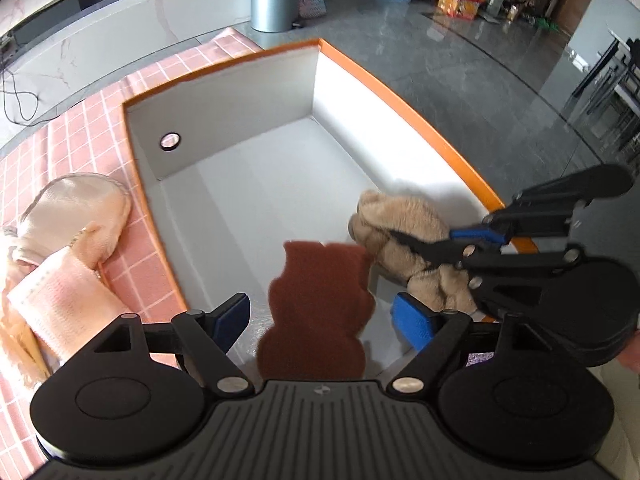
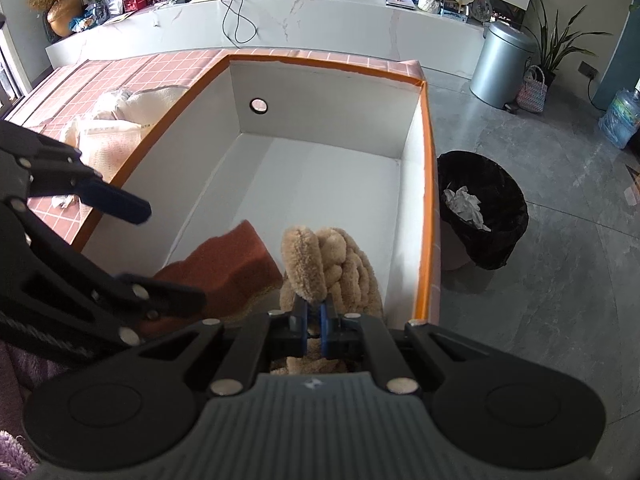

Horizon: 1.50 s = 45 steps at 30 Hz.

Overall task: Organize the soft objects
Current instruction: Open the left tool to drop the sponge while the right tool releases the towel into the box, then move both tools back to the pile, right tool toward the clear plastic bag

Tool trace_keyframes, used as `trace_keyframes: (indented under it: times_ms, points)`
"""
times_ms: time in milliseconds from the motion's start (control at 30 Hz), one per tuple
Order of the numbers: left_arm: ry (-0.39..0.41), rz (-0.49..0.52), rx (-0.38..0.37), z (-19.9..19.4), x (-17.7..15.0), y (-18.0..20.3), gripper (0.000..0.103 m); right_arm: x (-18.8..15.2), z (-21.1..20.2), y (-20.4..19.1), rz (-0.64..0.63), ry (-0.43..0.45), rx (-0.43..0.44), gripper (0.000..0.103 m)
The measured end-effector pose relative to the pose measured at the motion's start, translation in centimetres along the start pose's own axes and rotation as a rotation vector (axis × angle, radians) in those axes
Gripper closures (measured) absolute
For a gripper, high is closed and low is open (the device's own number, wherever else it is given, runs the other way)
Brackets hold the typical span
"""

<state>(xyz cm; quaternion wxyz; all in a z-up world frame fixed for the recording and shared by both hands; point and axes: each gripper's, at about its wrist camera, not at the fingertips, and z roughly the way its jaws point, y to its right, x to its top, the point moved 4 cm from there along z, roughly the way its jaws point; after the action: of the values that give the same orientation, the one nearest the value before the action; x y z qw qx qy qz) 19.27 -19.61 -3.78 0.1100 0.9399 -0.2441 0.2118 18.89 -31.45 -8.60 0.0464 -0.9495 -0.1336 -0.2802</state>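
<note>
Below both grippers, a large box [image 2: 430, 168] with white inner walls and an orange rim is seen on a pink checked tablecloth [image 1: 76, 136]; most of its pale floor lies bare toward the far wall, where a small round hole [image 2: 259, 105] is cut. At the near right of the box, a tan plush toy [image 2: 340, 264] of fluffy, ribbed pile is pinched by the right gripper [image 2: 313, 320], whose blue pads are pressed together on a fold of the fur. The toy's long axis is seen running from near to far in the right wrist view, with a rounded lobe standing uppermost; it sits close to the right wall, though contact with the wall or floor cannot be told. Just to its left, touching it, a reddish-brown sponge-like piece [image 1: 316, 308] with a scalloped outline is set, its long axis also running near to far. The left gripper [image 1: 322, 318] is held over this piece with its fingers spread wide on either side, clear of it. Outside the left rim, cream and pink soft fabrics [image 1: 68, 240] are heaped on the cloth. Beyond the right rim, grey floor and a black-lined bin [image 2: 482, 216] are visible.
</note>
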Motion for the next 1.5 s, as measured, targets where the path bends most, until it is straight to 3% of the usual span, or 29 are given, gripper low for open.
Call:
trace_keyframes:
  times_ms: [333,500,600,700,767,867,1000,1200,1333,1500]
  points:
    - [0.078,-0.044,-0.022,-2.9,-0.3,-1.3,0.007,-0.5,2.3,-2.7,-0.052,-0.087,-0.005,0.098]
    - [0.1,-0.045,-0.032,-3.7,-1.0,-1.5,0.007,-0.3,2.2,-3.2,-0.043,-0.098,-0.003,0.084]
    - [0.121,-0.054,-0.045,-4.3,-1.3,-1.8,0.007,-0.1,1.6,-3.5,-0.052,-0.086,-0.017,0.066]
    - [0.147,-0.071,-0.065,-5.0,-1.5,-2.1,0.007,0.0,0.5,-3.9,-0.068,-0.06,-0.037,0.063]
    - [0.168,-0.083,-0.077,-5.6,-1.8,-2.4,0.007,0.2,-0.4,-4.1,-0.077,-0.039,-0.052,0.053]
    - [0.2,-0.1,-0.088,-6.5,-2.3,-2.9,0.007,0.4,-2.0,-4.4,-0.088,0.011,-0.085,0.046]
    - [0.241,-0.13,-0.087,-7.7,-2.9,-3.9,0.007,1.0,-4.1,-5.5,-0.088,0.102,-0.122,0.043]
    - [0.351,-0.18,-0.083,-9.9,-4.5,-6.0,0.007,1.4,-6.2,-7.9,-0.074,0.24,-0.1,0.042]
    - [0.416,-0.211,-0.045,-11.1,-5.8,-7.9,0.007,1.8,-7.0,-10.0,-0.078,0.311,-0.08,0.042]
    - [0.422,-0.28,0.022,-11.7,-7.5,-10.5,0.008,2.5,-7.1,-12.7,-0.073,0.361,-0.06,0.042]
